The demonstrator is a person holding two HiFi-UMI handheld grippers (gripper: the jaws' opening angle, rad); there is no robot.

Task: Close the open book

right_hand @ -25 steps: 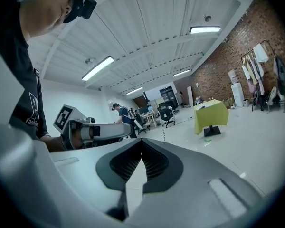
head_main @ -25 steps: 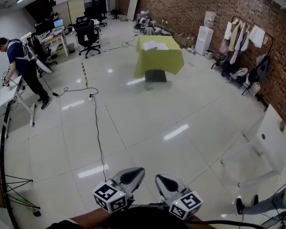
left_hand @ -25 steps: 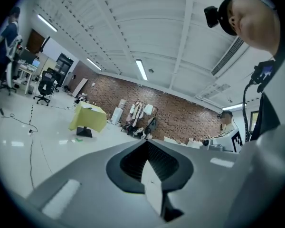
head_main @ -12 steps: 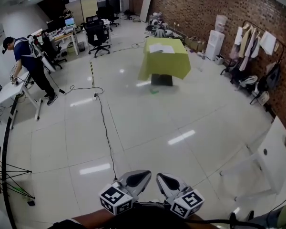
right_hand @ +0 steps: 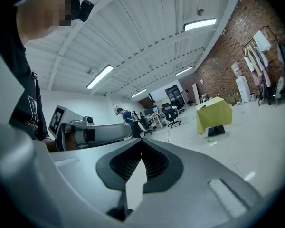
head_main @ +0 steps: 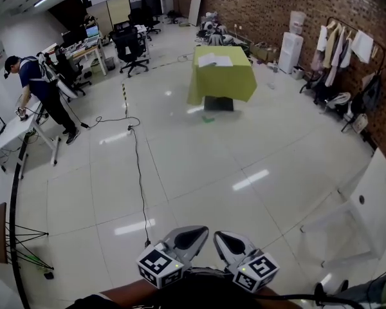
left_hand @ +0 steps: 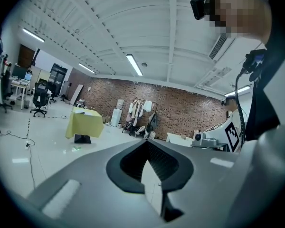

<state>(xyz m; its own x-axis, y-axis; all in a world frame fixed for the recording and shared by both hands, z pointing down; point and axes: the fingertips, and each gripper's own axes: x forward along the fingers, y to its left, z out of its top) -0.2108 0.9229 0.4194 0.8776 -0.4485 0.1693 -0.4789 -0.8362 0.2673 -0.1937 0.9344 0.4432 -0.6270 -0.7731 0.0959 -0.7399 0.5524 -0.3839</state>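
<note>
Distance has barely shrunk: open book (head_main: 215,60) lies on the yellow table (head_main: 222,84), toward its left edge, well apart from left tool (head_main: 192,232) and right tool (head_main: 218,237) (both pinched narrow, empty), so walking comes first.
</note>
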